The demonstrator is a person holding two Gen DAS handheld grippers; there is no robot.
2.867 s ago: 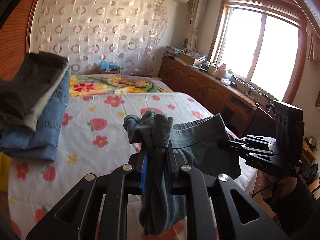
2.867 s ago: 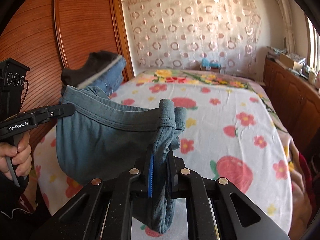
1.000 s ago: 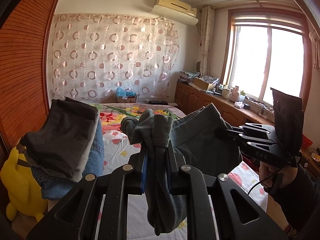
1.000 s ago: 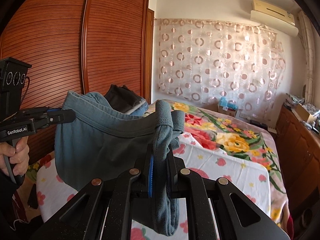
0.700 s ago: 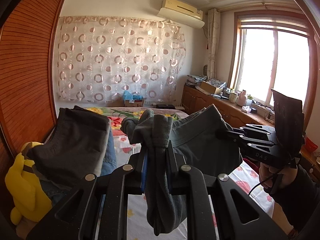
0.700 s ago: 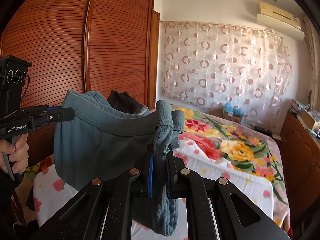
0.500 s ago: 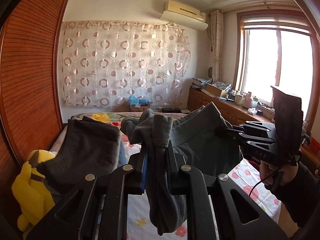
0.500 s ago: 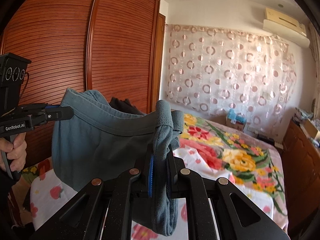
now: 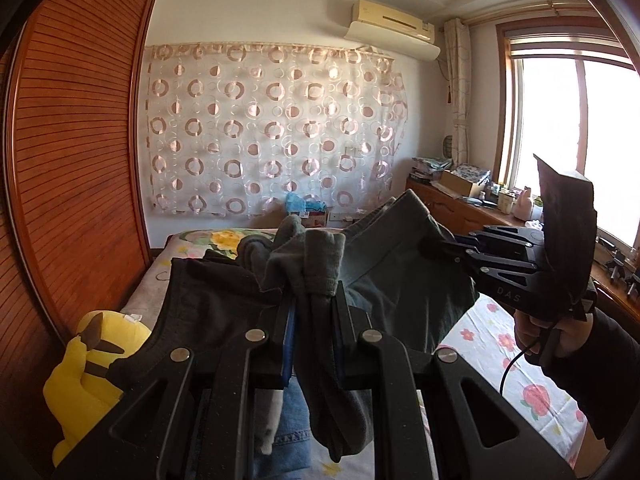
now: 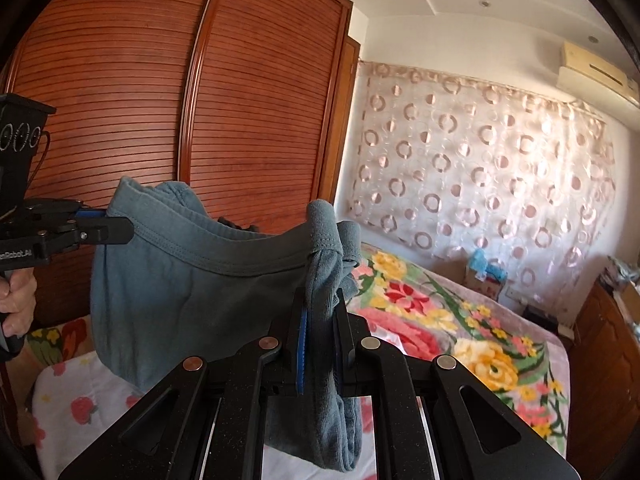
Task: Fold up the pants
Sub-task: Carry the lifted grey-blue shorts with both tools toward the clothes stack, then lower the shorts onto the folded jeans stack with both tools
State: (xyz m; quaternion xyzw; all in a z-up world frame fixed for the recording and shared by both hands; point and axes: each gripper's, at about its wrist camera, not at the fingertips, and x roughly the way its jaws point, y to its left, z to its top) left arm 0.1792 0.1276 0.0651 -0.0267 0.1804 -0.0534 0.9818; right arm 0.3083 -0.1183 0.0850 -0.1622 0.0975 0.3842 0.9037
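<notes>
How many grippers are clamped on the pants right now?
2. The left gripper pinches one bunched waistband corner of the gray-blue pants; the right gripper pinches the other, with the waistband stretched between them above the bed.

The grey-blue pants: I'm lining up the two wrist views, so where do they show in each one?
Left wrist view: the pants are centre, stretched from the left gripper to the right gripper.
Right wrist view: the pants are left of centre, hanging above the bed.
Shared landmark: the circle-patterned curtain.
</notes>
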